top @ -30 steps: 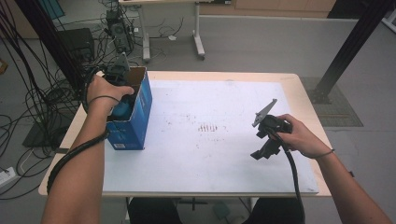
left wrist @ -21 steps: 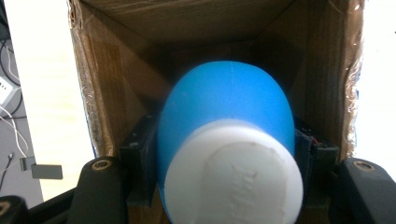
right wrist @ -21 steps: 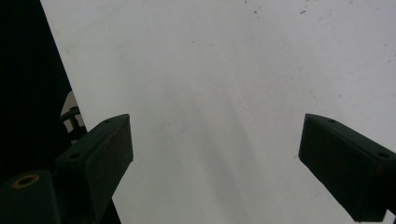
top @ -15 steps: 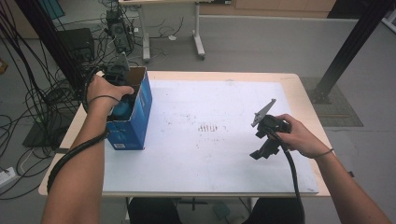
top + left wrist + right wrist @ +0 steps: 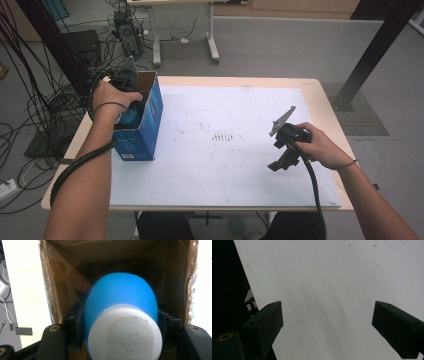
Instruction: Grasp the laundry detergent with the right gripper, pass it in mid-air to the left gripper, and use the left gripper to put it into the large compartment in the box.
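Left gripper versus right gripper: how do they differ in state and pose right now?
The left gripper is shut on a blue bottle with a white cap, reaching into the open cardboard box; the right gripper stands open and empty. The left is at the box, the right above the bare white table. Both have black jaws.

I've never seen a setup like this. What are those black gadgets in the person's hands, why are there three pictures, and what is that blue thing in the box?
A person sits at a table covered with a white sheet, holding a hand-operated two-jaw gripper in each hand. One camera looks down from above; the other two ride on the grippers and look along their jaws. The left gripper reaches into an open blue cardboard box and is clamped on a blue bottle with a white cap. The right gripper holds nothing: its jaws stand wide open over the bare sheet.
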`<state>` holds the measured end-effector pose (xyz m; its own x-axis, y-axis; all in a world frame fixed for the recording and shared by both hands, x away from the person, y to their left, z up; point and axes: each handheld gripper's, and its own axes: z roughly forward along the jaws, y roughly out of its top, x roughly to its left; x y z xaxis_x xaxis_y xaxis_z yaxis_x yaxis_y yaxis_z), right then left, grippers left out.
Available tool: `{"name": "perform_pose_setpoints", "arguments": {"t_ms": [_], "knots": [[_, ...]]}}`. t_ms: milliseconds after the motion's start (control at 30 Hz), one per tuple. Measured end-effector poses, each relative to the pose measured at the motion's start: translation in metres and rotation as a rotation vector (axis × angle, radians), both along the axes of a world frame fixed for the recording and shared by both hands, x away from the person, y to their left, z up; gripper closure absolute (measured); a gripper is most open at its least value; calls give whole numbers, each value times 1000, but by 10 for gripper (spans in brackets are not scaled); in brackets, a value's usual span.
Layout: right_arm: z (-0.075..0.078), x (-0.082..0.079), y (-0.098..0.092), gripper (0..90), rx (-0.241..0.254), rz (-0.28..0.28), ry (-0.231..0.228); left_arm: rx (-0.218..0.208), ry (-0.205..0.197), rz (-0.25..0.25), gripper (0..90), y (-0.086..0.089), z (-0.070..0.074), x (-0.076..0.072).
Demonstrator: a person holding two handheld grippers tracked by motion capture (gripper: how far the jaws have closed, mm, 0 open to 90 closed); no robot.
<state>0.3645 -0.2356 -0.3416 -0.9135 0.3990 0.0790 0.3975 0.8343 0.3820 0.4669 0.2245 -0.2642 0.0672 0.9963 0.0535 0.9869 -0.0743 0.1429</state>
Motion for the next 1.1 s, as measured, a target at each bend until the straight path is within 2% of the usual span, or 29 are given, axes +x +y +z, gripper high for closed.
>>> {"name": "perform_pose_setpoints", "arguments": {"t_ms": [1100], "knots": [[-1, -1, -1, 91, 5, -3, -4, -1, 0, 19, 375, 0, 0, 0]]}}
